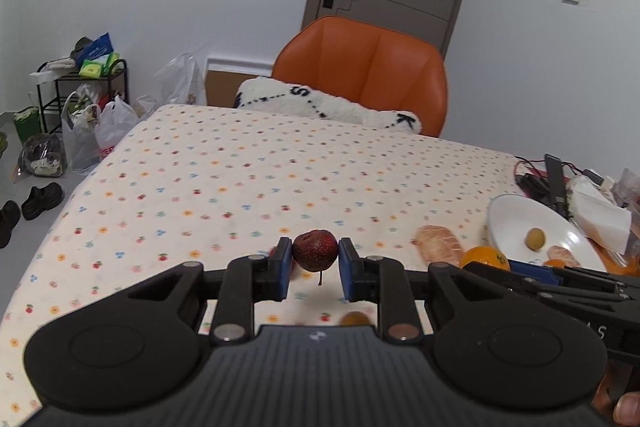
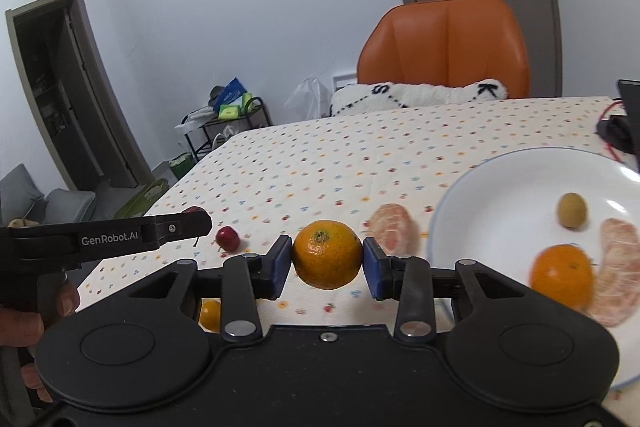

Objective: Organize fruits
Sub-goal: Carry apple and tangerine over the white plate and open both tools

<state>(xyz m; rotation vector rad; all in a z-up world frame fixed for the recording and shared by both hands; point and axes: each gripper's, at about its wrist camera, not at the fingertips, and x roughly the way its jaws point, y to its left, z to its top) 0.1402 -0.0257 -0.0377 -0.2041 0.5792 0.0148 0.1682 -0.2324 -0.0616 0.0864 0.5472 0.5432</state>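
My left gripper (image 1: 315, 251) is shut on a small dark red fruit (image 1: 315, 247) with its stem hanging down, held just above the flowered tablecloth (image 1: 240, 187). My right gripper (image 2: 327, 255) is shut on an orange (image 2: 327, 251), lifted left of a white plate (image 2: 500, 183). On the plate lie a green fruit (image 2: 572, 209), a second orange (image 2: 562, 275) and a peeled citrus piece (image 2: 618, 271). Another peeled piece (image 2: 390, 229) and a second red fruit (image 2: 228, 238) lie on the cloth. The left gripper's finger (image 2: 176, 227) shows at the left in the right wrist view.
A small orange (image 2: 210, 315) and a brownish fruit (image 1: 354, 318) lie on the cloth under the grippers. Cables and a black device (image 1: 556, 183) sit beyond the plate (image 1: 516, 219). An orange chair (image 1: 368, 67) with a white cushion (image 1: 328, 103) stands at the far edge.
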